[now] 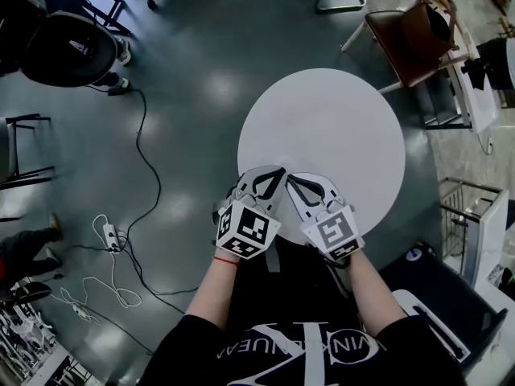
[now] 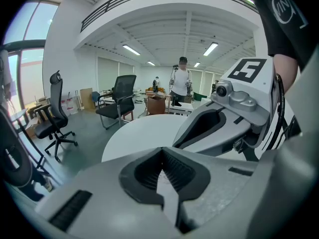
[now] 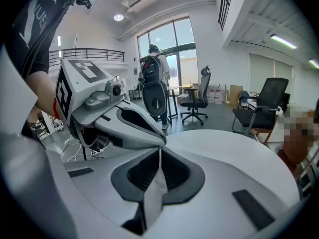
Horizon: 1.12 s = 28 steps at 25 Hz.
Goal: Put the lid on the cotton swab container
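forearms (image 1: 211, 286) reaching forward from the black shirt (image 1: 298, 360) | left gripper (image 1: 281, 170) and right gripper (image 1: 290, 178) being held side by side at the near edge of the round white table (image 1: 322, 119), tips converging | both pairs of jaws pressing together, pinching nothing | cotton swab container and lid showing in no view

The person wears a black short-sleeved T-shirt (image 1: 298, 354) with white lettering, low in the head view, and a red band (image 1: 225, 258) at one wrist. The left claw (image 1: 279, 172) and right claw (image 1: 292, 178) are pale grey shells with black ribbed pads. Each carries a white cube (image 1: 248, 232) printed with black square markers.
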Each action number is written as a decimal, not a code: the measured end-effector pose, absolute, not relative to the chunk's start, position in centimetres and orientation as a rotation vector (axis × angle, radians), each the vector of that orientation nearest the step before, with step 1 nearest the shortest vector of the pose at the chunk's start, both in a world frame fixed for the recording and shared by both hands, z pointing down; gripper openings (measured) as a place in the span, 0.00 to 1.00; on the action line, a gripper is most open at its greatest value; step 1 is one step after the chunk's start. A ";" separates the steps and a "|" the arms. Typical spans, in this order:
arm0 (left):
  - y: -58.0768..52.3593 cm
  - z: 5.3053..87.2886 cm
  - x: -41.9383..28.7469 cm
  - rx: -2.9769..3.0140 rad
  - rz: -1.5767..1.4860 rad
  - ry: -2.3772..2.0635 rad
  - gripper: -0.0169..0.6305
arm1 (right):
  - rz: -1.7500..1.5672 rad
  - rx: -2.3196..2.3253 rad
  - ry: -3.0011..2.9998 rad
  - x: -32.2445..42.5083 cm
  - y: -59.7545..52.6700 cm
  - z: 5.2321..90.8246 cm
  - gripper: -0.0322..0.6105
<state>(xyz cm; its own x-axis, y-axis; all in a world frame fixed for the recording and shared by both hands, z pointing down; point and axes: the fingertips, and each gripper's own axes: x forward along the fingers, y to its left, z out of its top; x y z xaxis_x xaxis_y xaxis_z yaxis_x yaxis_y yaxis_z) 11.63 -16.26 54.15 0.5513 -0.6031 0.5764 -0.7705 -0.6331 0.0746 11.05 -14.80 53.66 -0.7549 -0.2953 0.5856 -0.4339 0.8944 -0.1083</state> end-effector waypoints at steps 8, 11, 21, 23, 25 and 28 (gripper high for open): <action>-16.2 54.1 11.6 2.450 0.711 -1.146 0.04 | 0.335 0.534 -2.488 11.1 -14.8 53.6 0.07; -16.0 53.7 11.6 2.449 0.655 -1.173 0.04 | 0.332 0.544 -2.502 11.1 -14.6 53.4 0.07; -15.3 53.0 10.9 2.427 0.532 -1.211 0.04 | 0.358 0.575 -2.553 11.0 -14.9 52.1 0.07; -15.6 52.5 10.9 2.433 0.516 -1.212 0.04 | 0.366 0.585 -2.575 10.9 -15.1 51.6 0.07; -15.9 52.0 10.6 2.426 0.519 -1.217 0.04 | 0.376 0.597 -2.584 10.8 -15.4 51.2 0.07; -16.2 51.3 10.7 2.426 0.510 -1.217 0.04 | 0.389 0.610 -2.570 11.1 -15.6 50.8 0.06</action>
<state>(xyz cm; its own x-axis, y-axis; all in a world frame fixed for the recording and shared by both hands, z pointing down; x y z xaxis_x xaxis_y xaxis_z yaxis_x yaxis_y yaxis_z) 10.68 -16.23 51.34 0.5597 -0.6780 0.4765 -0.8151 -0.5543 0.1687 11.08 -15.61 50.82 -0.7921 -0.3498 0.5002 -0.4823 0.8610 -0.1615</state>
